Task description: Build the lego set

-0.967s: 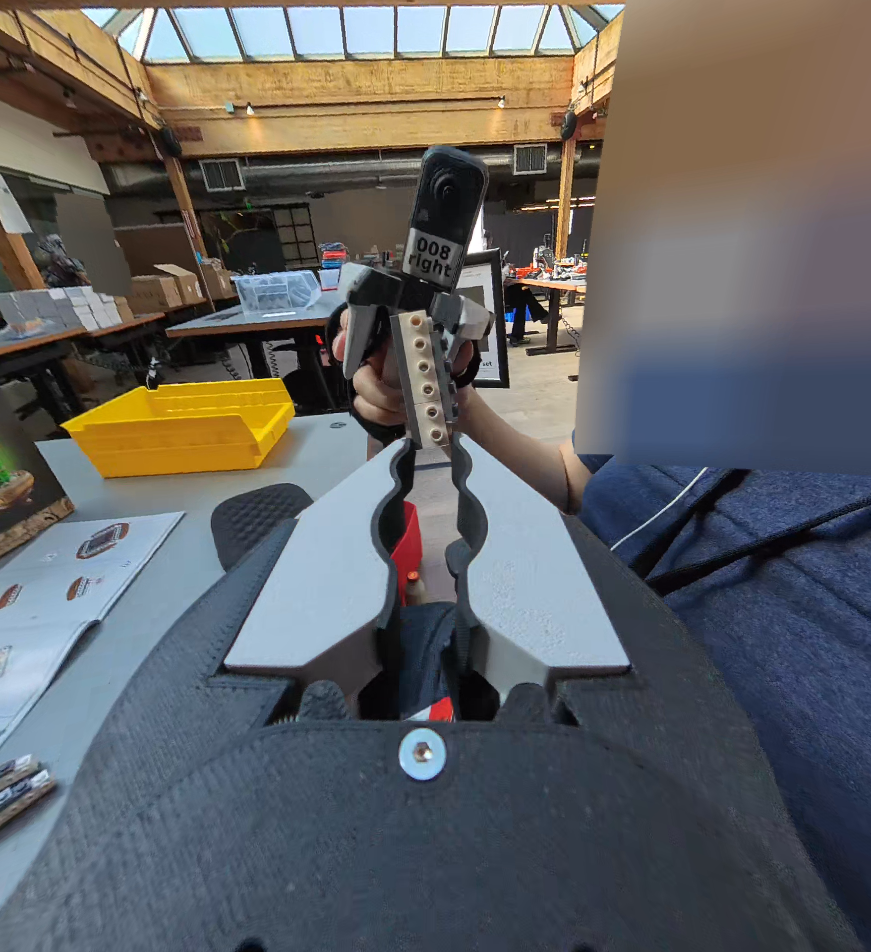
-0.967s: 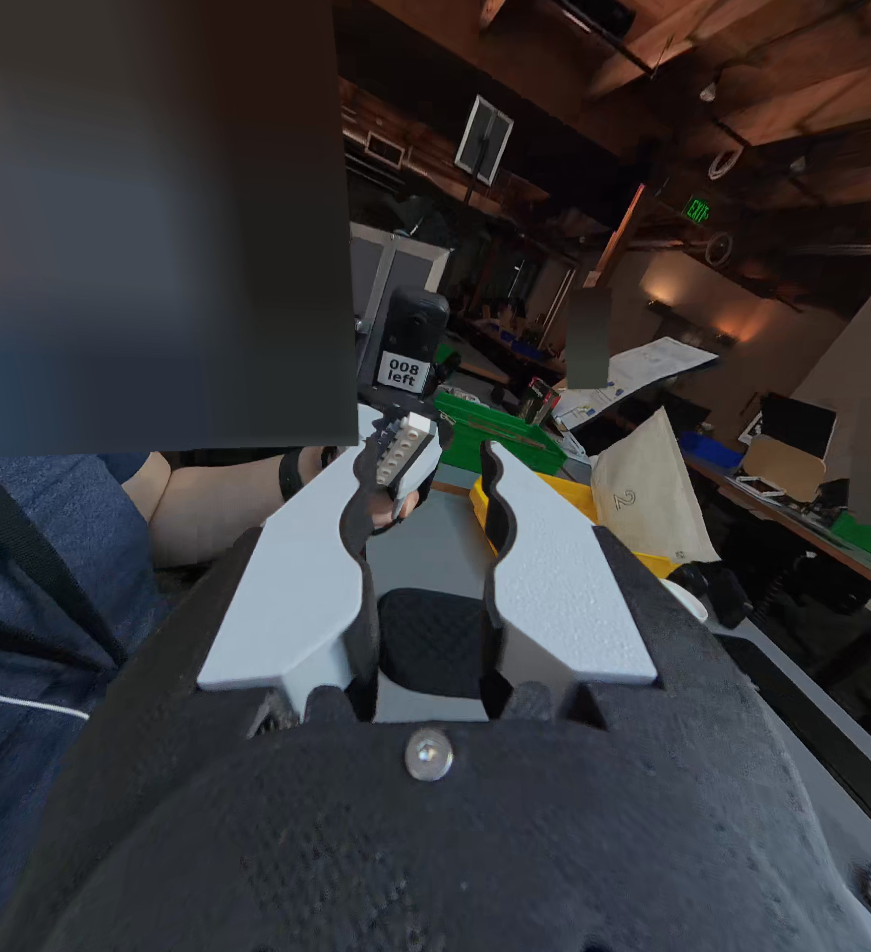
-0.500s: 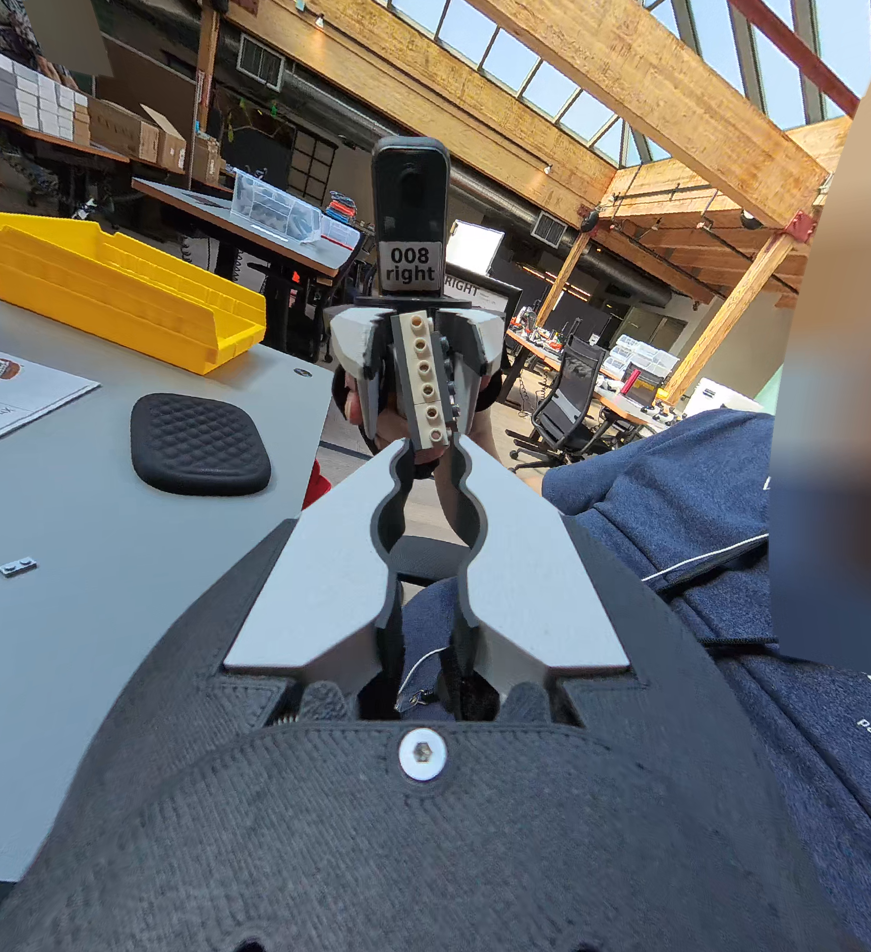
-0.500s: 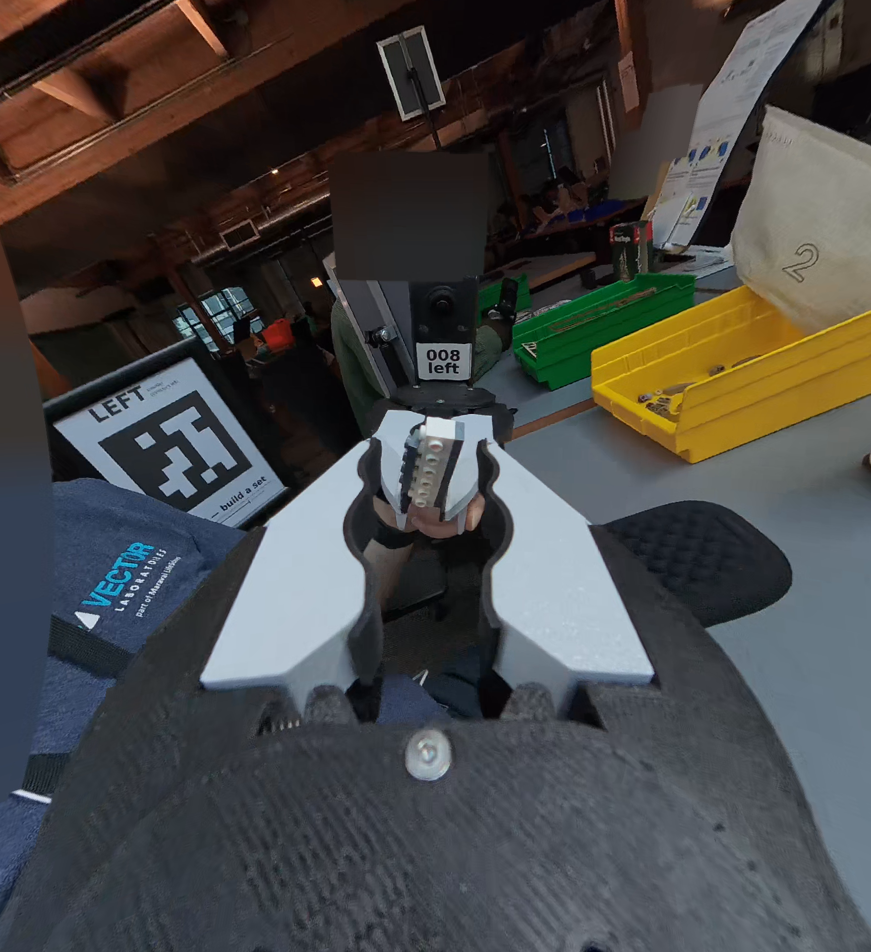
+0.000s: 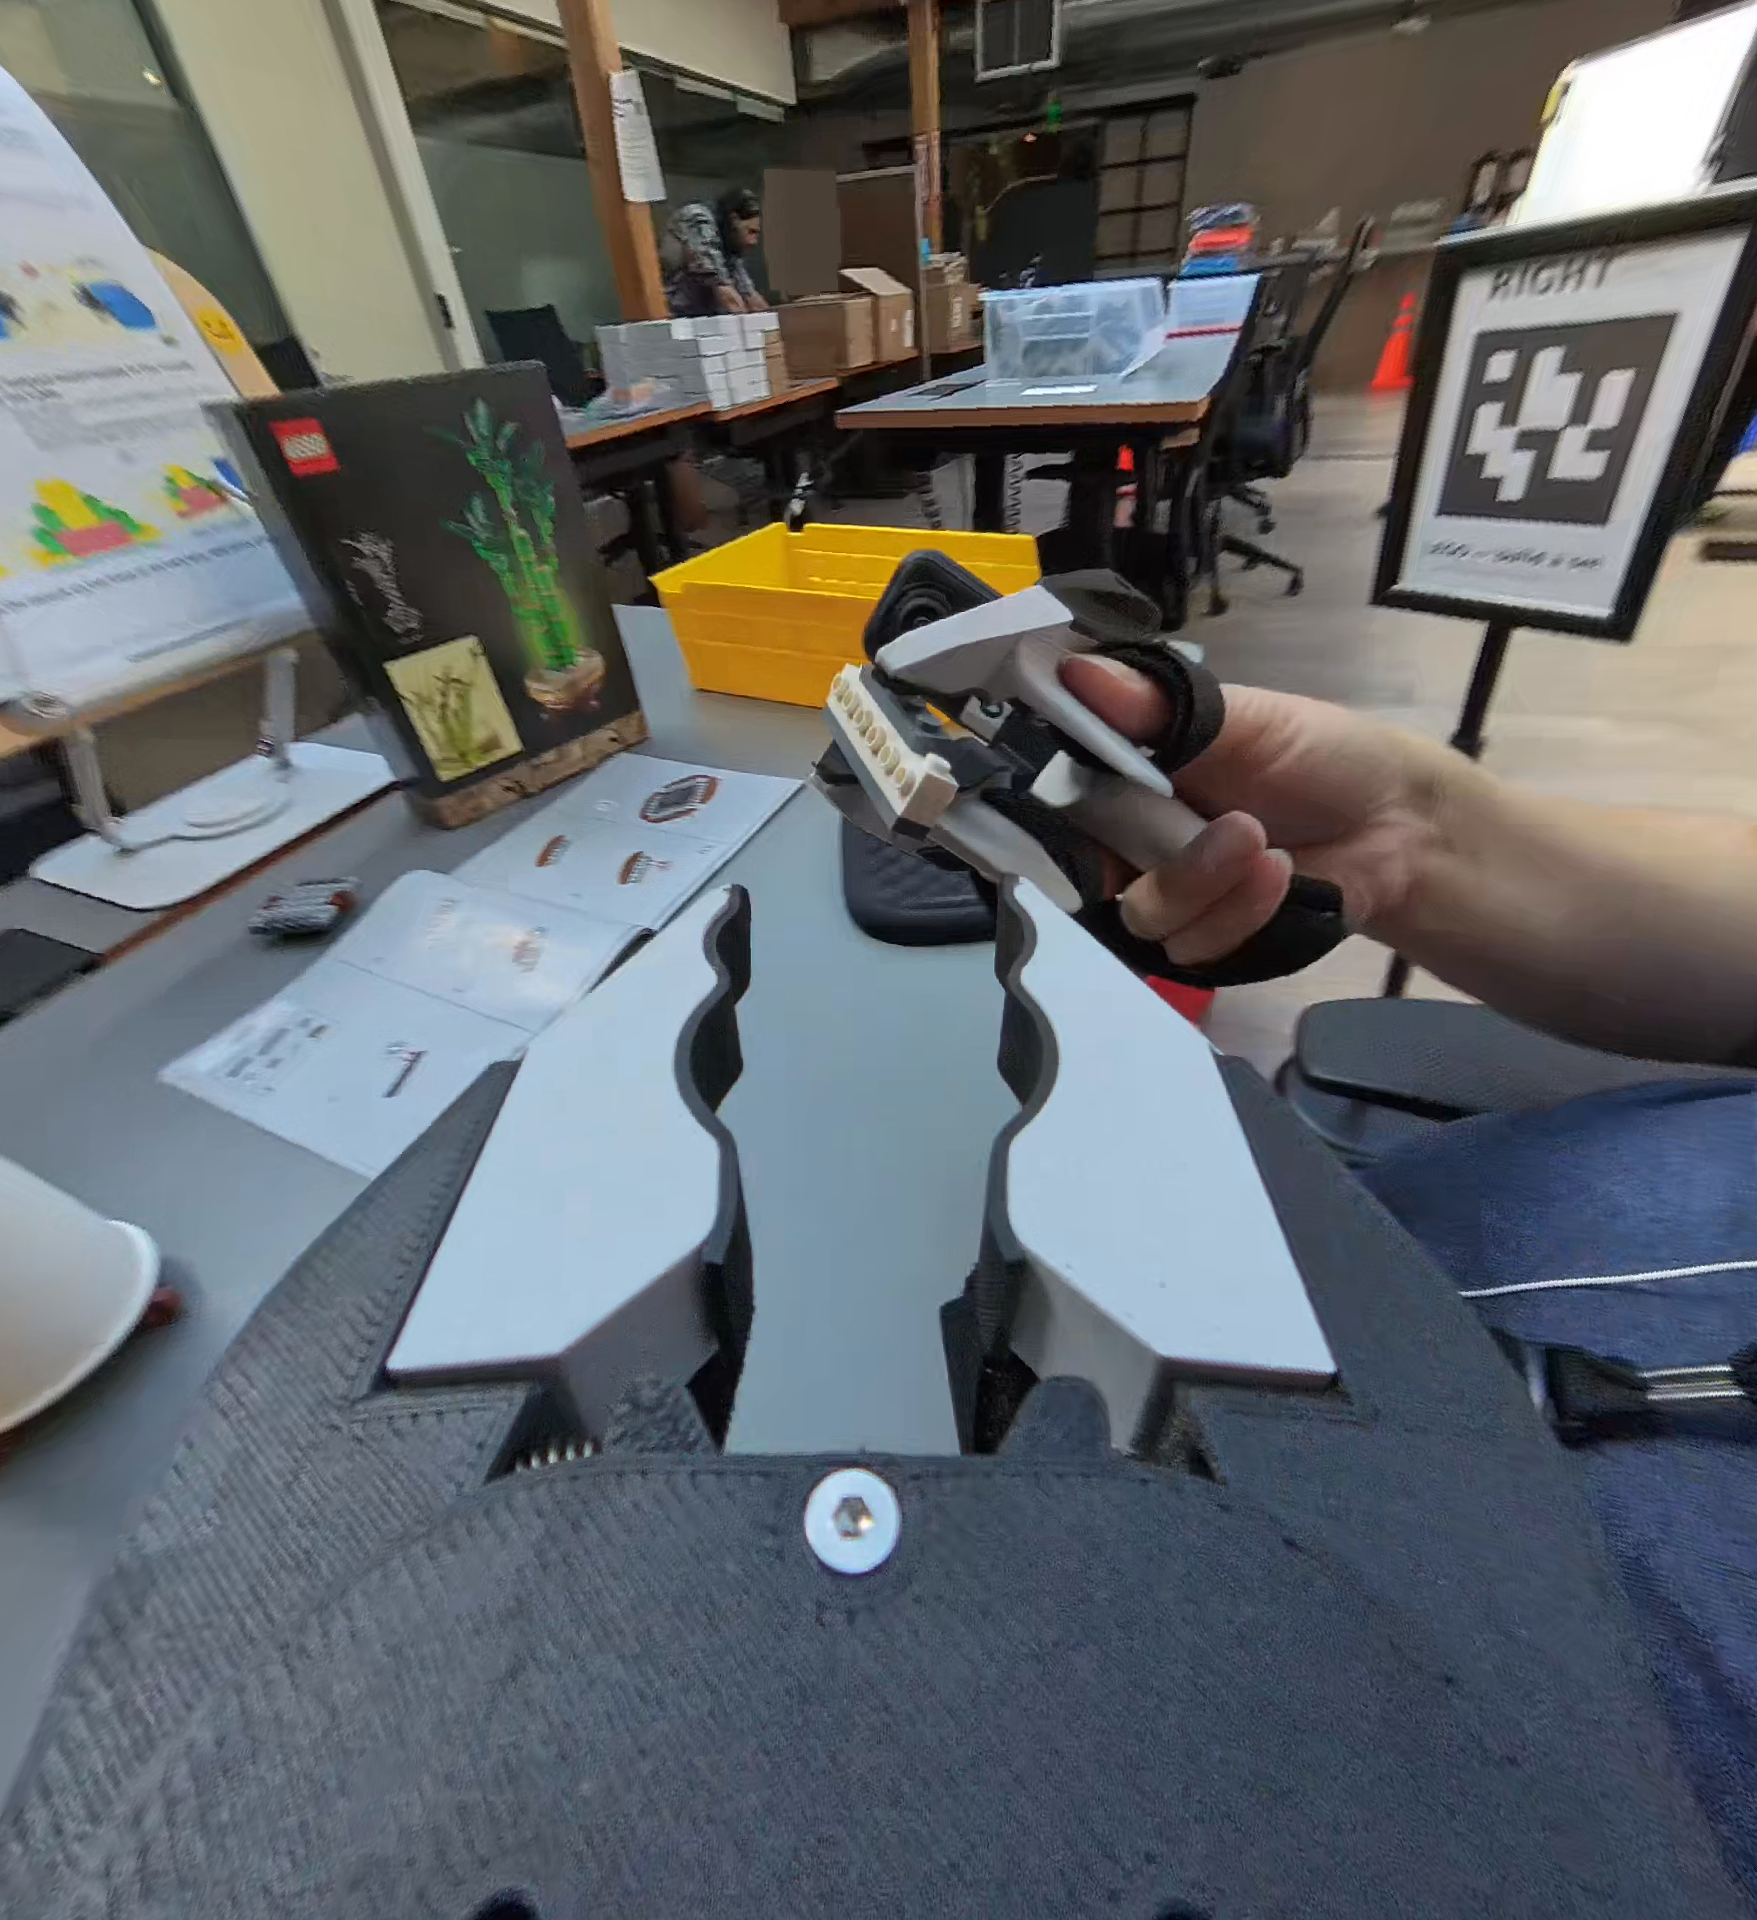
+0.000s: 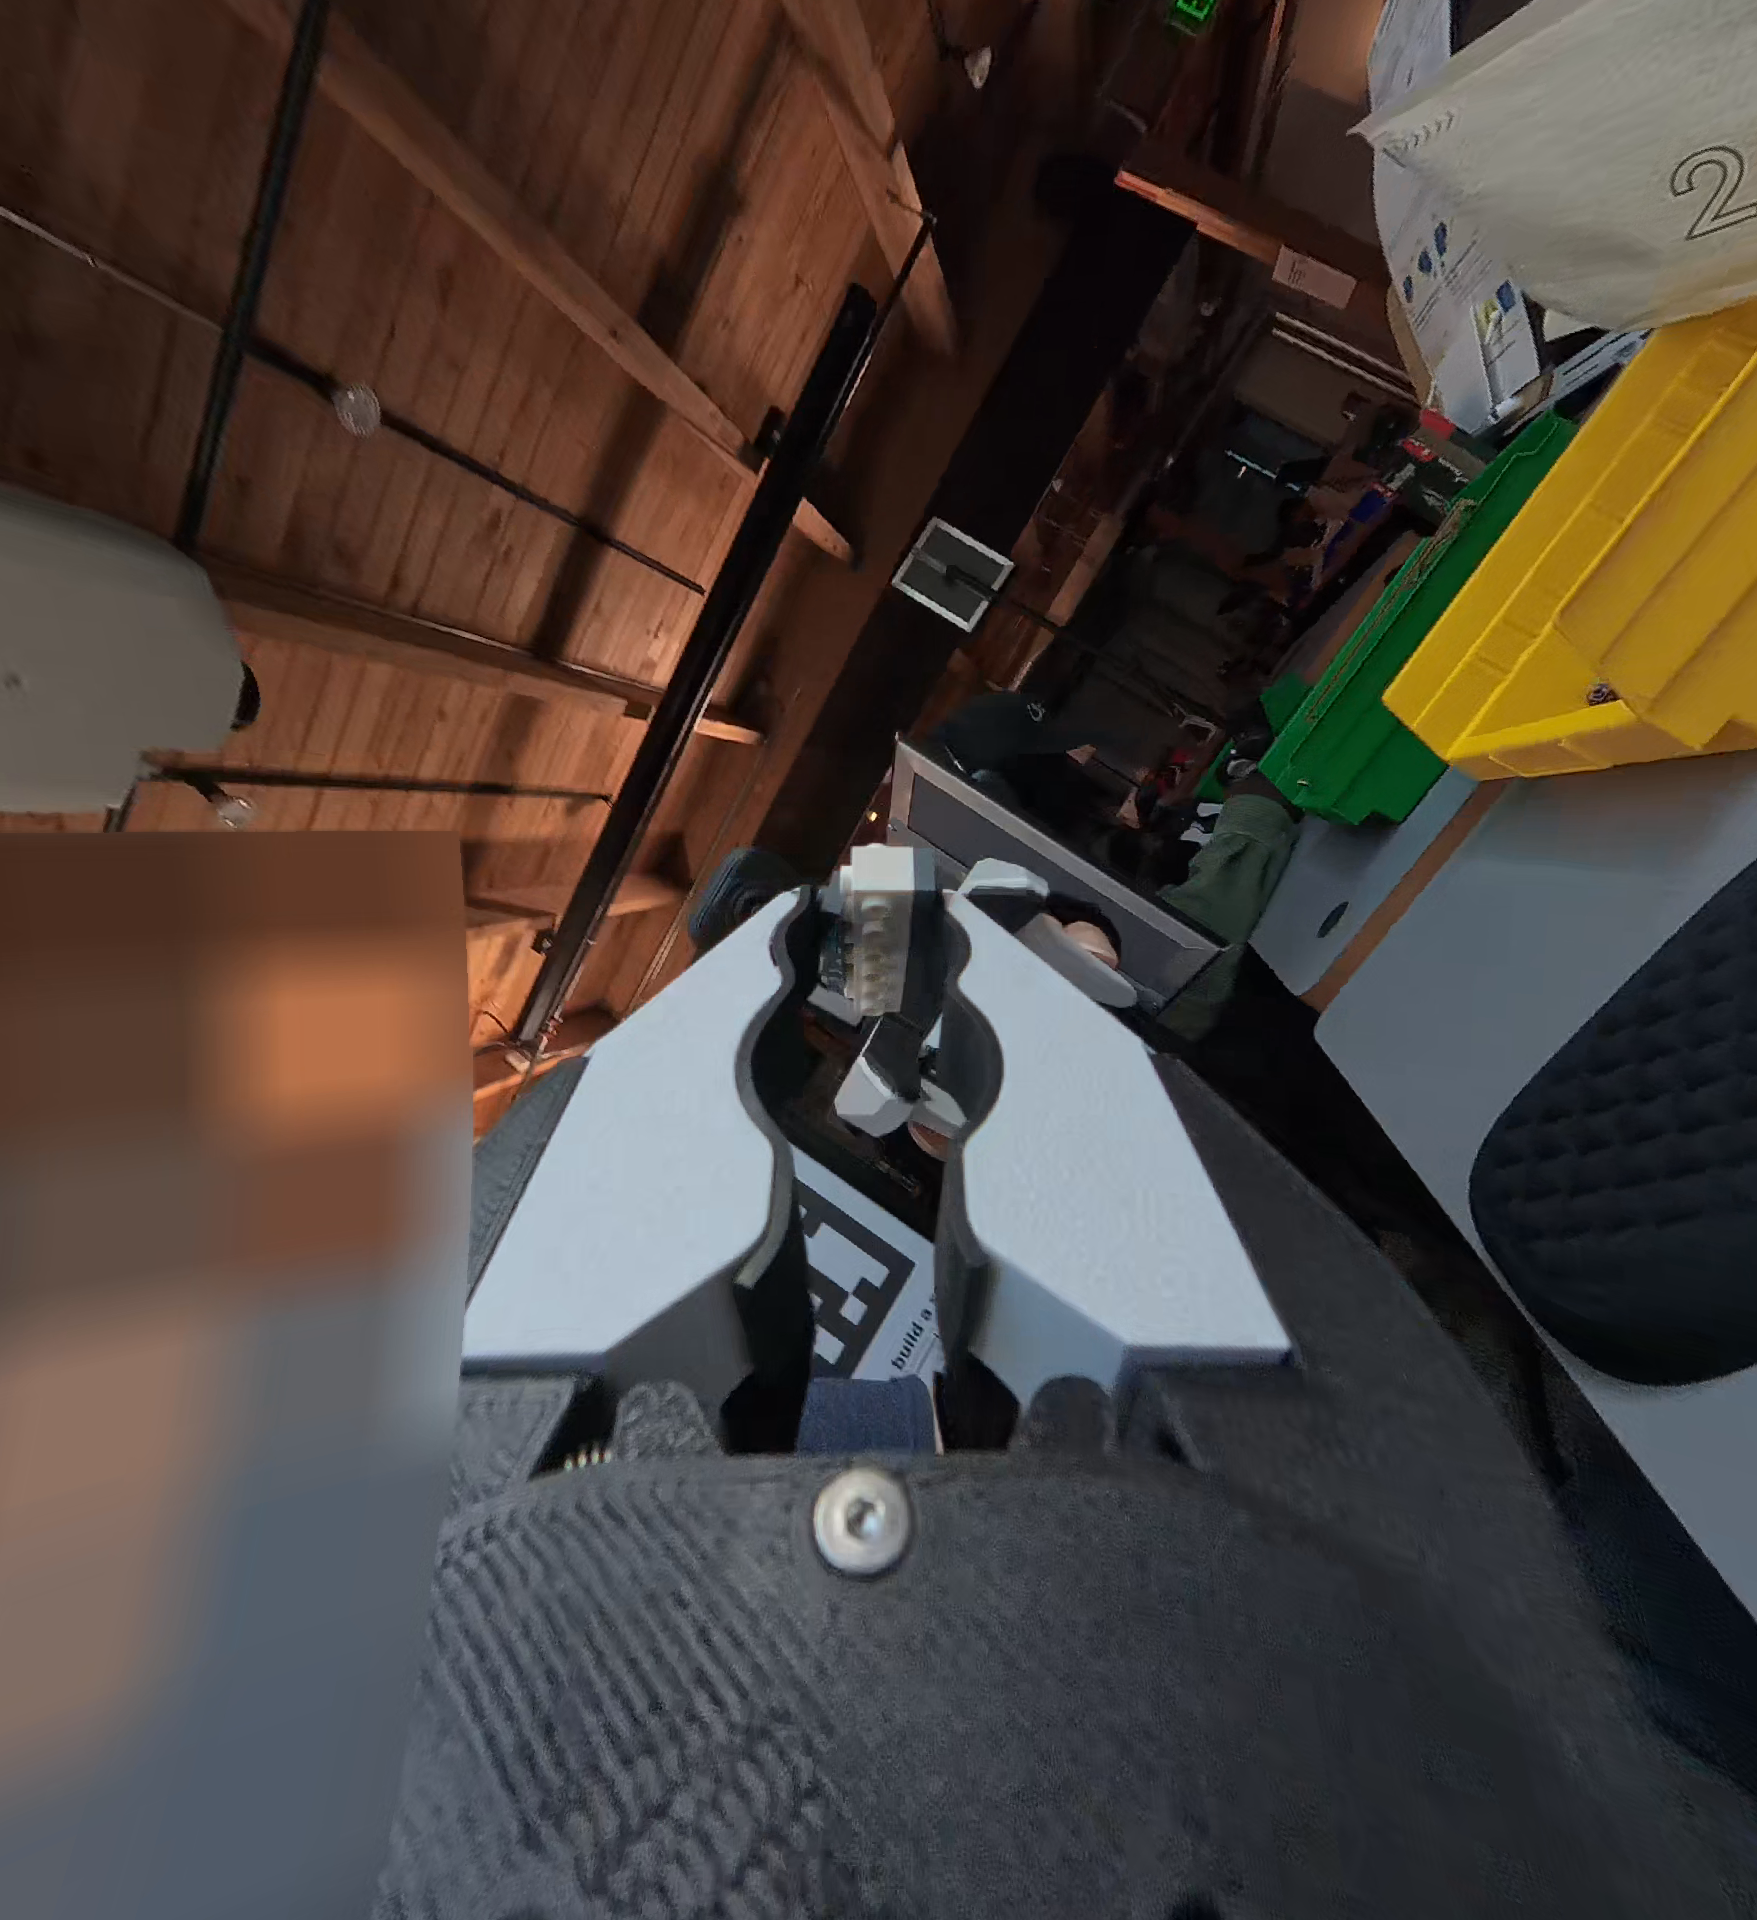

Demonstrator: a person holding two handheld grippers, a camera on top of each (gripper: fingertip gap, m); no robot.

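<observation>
Moments earlier nose to nose with its partner, the left gripper [image 5: 874,914] had swung back, fingers spread wide, empty; the right gripper [image 5: 869,727] stayed clamped on the white studded brick [image 5: 889,753] above the grey table [image 5: 74,1101].

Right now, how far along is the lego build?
Early, by the look of it. Done: only a small dark assembly, too blurred to detail, lies beside the open instruction booklet. In hand: the right gripper is clamped on a white studded brick held in the air; the left gripper is open and empty. Left: nothing like the plant pictured on the box stands yet.
</observation>
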